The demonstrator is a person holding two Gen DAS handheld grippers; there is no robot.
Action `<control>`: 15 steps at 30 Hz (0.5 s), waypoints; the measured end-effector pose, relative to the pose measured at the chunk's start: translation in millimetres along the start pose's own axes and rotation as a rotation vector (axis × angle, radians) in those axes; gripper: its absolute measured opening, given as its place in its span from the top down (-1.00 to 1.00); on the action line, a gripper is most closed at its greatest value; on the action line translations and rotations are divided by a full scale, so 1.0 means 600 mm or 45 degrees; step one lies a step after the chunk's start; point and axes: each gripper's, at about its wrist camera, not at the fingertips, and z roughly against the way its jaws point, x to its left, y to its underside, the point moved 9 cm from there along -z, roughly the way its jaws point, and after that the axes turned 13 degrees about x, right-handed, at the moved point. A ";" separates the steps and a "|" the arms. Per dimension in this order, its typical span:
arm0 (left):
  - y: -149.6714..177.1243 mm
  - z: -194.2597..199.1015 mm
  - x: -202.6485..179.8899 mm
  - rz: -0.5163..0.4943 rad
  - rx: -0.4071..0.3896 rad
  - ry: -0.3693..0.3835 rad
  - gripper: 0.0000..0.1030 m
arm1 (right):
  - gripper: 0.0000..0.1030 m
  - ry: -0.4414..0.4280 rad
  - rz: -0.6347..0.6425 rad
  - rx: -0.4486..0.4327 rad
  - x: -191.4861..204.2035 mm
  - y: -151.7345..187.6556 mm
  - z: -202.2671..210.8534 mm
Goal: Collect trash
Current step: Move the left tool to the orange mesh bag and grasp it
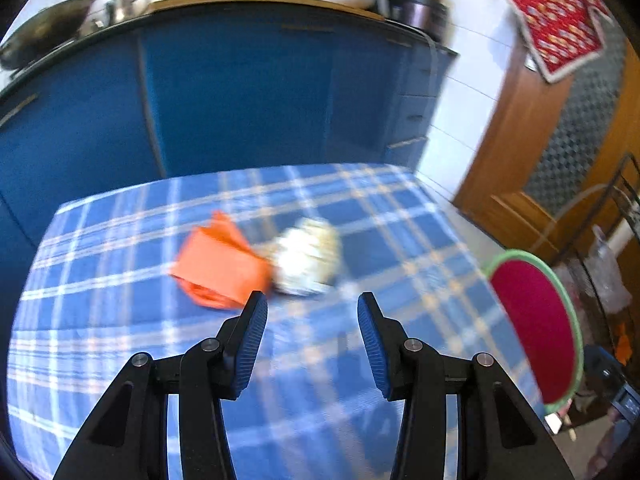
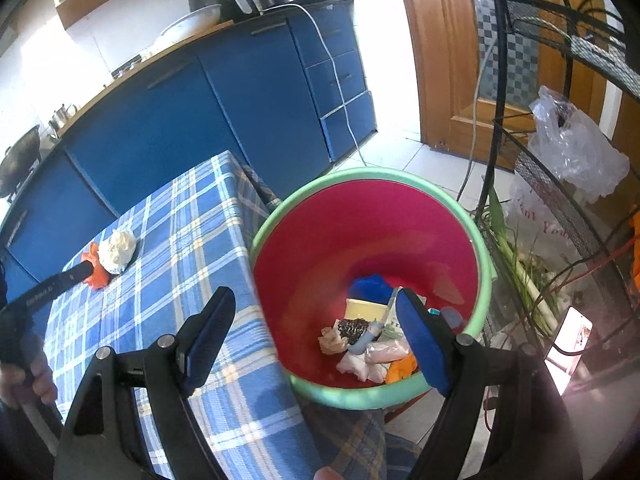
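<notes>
An orange wrapper [image 1: 220, 268] and a crumpled white paper ball [image 1: 310, 258] lie side by side on the blue plaid tablecloth [image 1: 160, 360]. My left gripper [image 1: 312, 304] is open and empty, just short of them. In the right wrist view the left gripper's black finger reaches the same orange wrapper [image 2: 96, 274] and white ball [image 2: 117, 250]. My right gripper [image 2: 316, 296] is open and empty above the red bin with a green rim [image 2: 360, 240], which holds several pieces of trash [image 2: 368, 340].
The bin [image 1: 536, 328] stands off the table's right edge. Blue kitchen cabinets [image 1: 240, 100] stand behind the table. A black wire rack [image 2: 560, 160] with a plastic bag [image 2: 576, 152] and green stalks is at the right. A wooden door [image 2: 440, 60] is beyond.
</notes>
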 end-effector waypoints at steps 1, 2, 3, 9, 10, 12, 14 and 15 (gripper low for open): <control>-0.004 -0.003 0.012 0.014 0.000 -0.012 0.06 | -0.60 0.001 0.005 0.005 0.005 0.001 -0.001; -0.008 -0.007 0.026 0.031 0.001 -0.025 0.06 | -0.60 0.004 0.009 0.007 0.009 0.001 -0.002; -0.013 -0.013 0.041 0.049 -0.001 -0.038 0.06 | -0.60 0.007 0.014 0.009 0.013 0.001 -0.003; -0.032 -0.060 0.083 0.080 0.035 -0.073 0.06 | -0.60 0.028 0.051 0.020 0.034 0.000 -0.007; -0.034 -0.069 0.086 0.085 0.042 -0.073 0.06 | -0.60 0.032 0.057 0.020 0.037 0.000 -0.007; -0.039 -0.082 0.089 0.084 0.043 -0.069 0.06 | -0.60 0.036 0.067 0.022 0.042 0.000 -0.008; -0.043 -0.088 0.090 0.069 0.030 -0.085 0.06 | -0.60 0.043 0.076 0.027 0.047 -0.001 -0.011; -0.045 -0.091 0.089 0.056 0.023 -0.092 0.06 | -0.60 0.044 0.081 0.030 0.050 -0.002 -0.013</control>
